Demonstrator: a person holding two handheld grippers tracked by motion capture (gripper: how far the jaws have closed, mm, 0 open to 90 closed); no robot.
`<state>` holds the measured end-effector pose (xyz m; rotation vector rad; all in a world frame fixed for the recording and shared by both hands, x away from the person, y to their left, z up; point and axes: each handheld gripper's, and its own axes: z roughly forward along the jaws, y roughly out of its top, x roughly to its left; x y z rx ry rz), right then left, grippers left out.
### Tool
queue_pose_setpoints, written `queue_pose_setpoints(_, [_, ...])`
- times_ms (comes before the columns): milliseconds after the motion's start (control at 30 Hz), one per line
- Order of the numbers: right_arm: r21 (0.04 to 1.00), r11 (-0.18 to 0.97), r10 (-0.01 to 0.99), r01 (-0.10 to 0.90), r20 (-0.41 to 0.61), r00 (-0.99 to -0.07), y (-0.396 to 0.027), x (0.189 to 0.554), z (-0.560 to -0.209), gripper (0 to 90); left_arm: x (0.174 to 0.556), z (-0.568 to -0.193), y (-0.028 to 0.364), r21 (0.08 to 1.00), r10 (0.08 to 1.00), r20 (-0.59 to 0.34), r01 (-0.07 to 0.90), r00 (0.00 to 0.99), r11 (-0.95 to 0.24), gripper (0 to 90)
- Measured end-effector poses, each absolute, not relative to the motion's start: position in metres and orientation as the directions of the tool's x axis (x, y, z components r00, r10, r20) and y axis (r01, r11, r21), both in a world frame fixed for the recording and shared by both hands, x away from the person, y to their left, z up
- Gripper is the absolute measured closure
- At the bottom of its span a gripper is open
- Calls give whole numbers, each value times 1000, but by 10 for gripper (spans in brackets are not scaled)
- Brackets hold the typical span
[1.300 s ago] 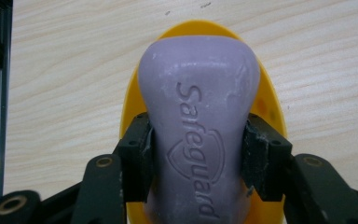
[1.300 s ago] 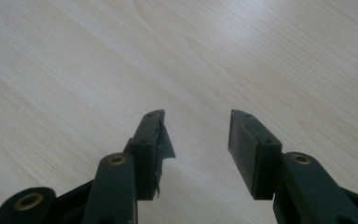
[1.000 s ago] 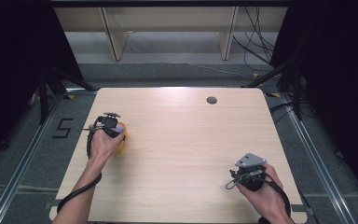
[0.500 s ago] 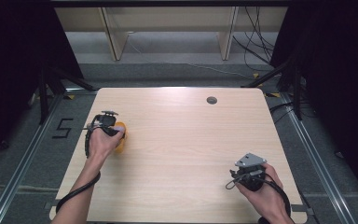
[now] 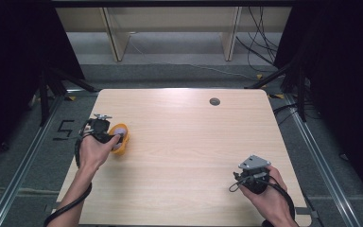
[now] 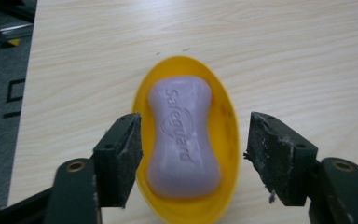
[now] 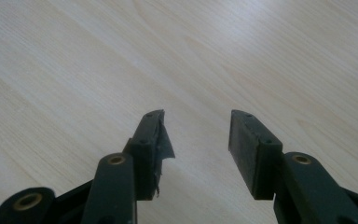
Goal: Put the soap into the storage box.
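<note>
Left gripper (image 6: pixel 193 154): jaws spread wide, just been opening; nothing is pinched. The pale purple, waisted soap bar (image 6: pixel 182 135) is seen between the pads but clear of both, lying flat in the yellow oval plastic soap dish (image 6: pixel 228 126). The dish is set near the left edge of the light wood-grain table (image 5: pixel 194 142), just beside the left hand (image 5: pixel 92 151).

Right gripper (image 7: pixel 196 135): jaws parted, empty, held above bare tabletop near the right front corner, well apart from the dish.

Step in hand, as judged: release of the bar into the dish. To be done well, the jaws are best kept fully spread and drawn straight back and up, so that neither pad catches the dish rim or drags the bar. The dish looks light; a sideways brush could slide it toward the table edge.
</note>
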<state>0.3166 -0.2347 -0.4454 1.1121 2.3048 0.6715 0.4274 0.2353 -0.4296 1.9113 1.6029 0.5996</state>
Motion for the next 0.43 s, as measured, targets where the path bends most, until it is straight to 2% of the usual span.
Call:
queue_pose_setpoints(133, [618,573,786,538,-228,-574,-237,318,-447,558,397,-445,249,739,982,-70,670,178,-69,340])
queue_pose_setpoints(300, [615,568,789,547,-217,-575,-236,319,-446,556,360,-476,260,790,979,-119,613,165,-8,342])
queue_pose_setpoints(433, [619,563,793,548,-218,-569,-236,319,-446,553,349,-480,264,795,978,-145,606,148,26,340])
